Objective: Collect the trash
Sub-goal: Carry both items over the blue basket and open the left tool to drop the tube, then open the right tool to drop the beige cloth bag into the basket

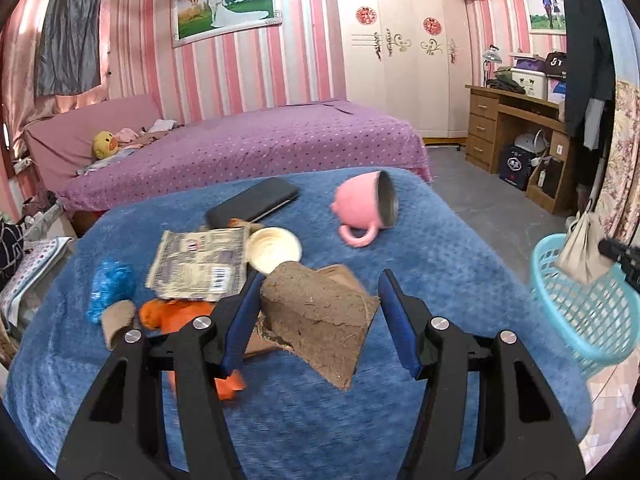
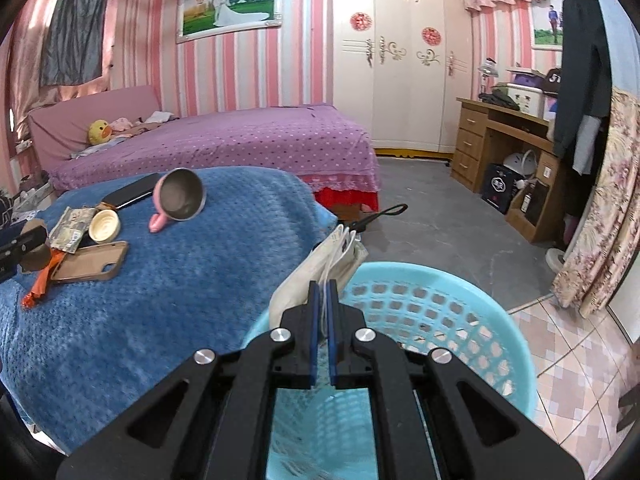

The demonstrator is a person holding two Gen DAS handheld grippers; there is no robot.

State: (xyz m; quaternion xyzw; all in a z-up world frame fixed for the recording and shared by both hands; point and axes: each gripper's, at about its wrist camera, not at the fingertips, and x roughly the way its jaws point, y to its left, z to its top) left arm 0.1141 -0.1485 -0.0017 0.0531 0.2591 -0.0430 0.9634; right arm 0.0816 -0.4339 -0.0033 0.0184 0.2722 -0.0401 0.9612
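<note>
My left gripper (image 1: 320,300) is open, its jaws on either side of a brown cardboard piece (image 1: 320,320) that looks lifted above the blue blanket (image 1: 420,264). Around it lie a foil wrapper (image 1: 200,262), a crumpled blue bit (image 1: 110,286), an orange wrapper (image 1: 176,314), a cardboard tube (image 1: 118,322) and a cream lid (image 1: 273,255). My right gripper (image 2: 323,294) is shut on a beige paper bag (image 2: 316,276) at the rim of the turquoise basket (image 2: 460,292); bag and basket also show in the left wrist view (image 1: 584,250), (image 1: 592,320).
A pink cup (image 1: 364,206) lies on its side beside a dark phone (image 1: 252,204). A brown phone case (image 2: 92,268) lies on the blanket. A purple bed (image 1: 248,144), a wooden desk (image 1: 516,128) and grey floor (image 2: 440,208) lie beyond.
</note>
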